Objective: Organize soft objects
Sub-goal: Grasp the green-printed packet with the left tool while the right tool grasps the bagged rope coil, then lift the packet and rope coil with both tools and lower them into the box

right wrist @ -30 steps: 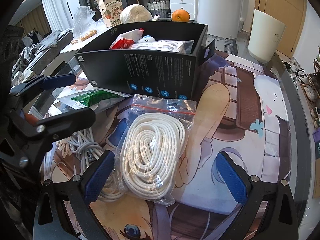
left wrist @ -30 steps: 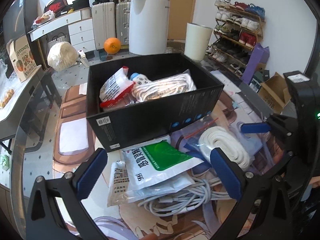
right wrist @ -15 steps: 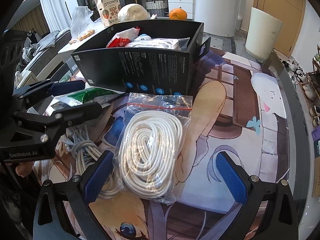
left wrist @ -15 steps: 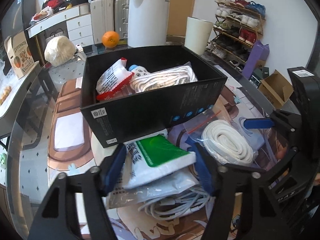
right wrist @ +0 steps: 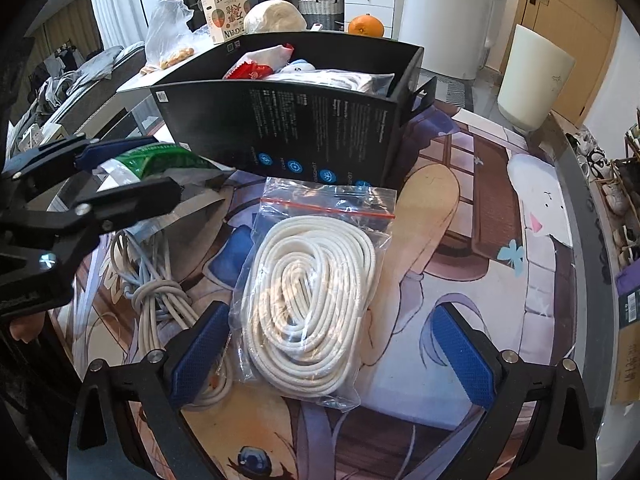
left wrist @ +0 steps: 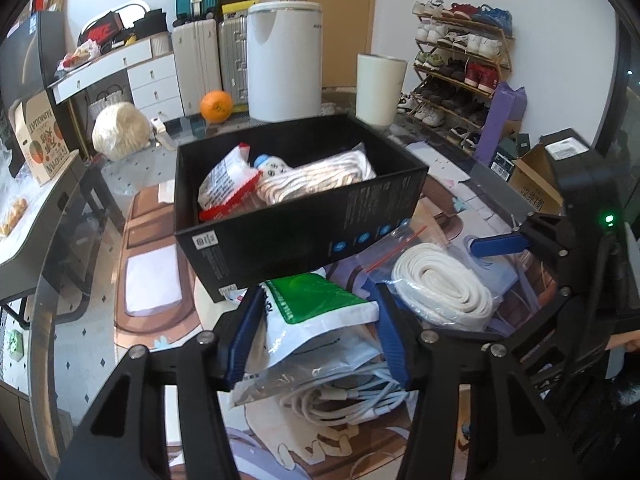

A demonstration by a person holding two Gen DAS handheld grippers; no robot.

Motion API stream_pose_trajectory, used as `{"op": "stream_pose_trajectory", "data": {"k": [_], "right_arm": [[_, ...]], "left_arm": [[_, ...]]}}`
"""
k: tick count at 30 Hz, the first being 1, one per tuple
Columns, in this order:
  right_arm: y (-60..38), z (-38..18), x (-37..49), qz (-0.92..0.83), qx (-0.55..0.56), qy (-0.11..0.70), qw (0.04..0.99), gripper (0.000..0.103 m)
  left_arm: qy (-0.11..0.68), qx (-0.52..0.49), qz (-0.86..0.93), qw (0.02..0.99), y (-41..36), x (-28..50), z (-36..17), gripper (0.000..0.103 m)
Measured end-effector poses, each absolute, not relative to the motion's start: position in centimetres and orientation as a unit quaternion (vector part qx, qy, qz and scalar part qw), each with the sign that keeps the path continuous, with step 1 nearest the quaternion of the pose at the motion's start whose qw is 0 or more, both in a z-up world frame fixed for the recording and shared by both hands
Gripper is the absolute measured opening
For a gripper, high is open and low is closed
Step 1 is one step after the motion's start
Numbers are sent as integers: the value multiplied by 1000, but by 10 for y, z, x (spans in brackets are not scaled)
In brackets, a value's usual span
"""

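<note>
Suitcases, a shoe rack and a white bin crowd the room behind a glass tabletop [left wrist: 80, 280] covered by a cartoon-printed mat.

From the left wrist view, the left gripper [left wrist: 316, 336] has its jaws pressed in on a green-and-white packet [left wrist: 316, 304], which lies just in front of the black box [left wrist: 304, 232]. The box already holds a red-and-white pouch [left wrist: 228, 184] and a bagged bundle of rope [left wrist: 320, 180].

From the right wrist view, the right gripper [right wrist: 328, 360] hovers with its jaws spread wide around a bagged white rope coil [right wrist: 312, 292], gripping nothing. A loose grey cable [right wrist: 156, 292] lies beside it.

I judge the job partly done: the packet, the coil and the cable are not yet in the box.
</note>
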State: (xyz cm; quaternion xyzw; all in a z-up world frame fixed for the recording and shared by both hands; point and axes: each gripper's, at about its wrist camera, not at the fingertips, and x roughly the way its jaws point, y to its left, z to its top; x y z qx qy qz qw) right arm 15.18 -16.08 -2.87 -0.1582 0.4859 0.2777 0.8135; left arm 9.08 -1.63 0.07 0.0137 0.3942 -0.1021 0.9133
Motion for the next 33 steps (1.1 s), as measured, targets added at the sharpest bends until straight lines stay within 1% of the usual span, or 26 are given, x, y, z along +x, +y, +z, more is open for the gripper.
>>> {"op": "stream_pose_trajectory", "data": {"k": [4,5,6,7,9,11,12,15,17,20,33], "right_arm": [[-163,-27,153,280,-149,486,815,101],[-163,-27,153,281,-147,484,815,95],[-163,-25,152,281,-149,481,817,87],[-163,-24,152,282,-149,478,818,83],[-163,-22,152,289,-149,474,819,66],[-163,-19,151,292,-151,471,819,57],[-164,-19,151,293,-150,470,819,55],[-165,-17,150,295,-150,469,819,45],[-166,-15,148,298,-152,467,818,42],[-166,-13,144,302,-154,465,818,41],[-173,25,122,328,-144,420,834,41]], "left_arm": [[380,17,-110,918,-17,86,9,54],[378,17,-112,919,-18,85,10,54],[374,18,-115,920,-19,83,11,54],[371,19,-116,921,-19,83,13,54],[367,18,-119,922,-19,82,15,54],[365,16,-119,923,-18,81,16,54],[363,15,-120,924,-18,81,17,54],[356,11,-118,927,-17,80,20,54],[353,9,-118,928,-17,80,22,54],[349,8,-119,930,-17,80,24,54],[312,-23,-119,942,-6,72,42,54]]}}
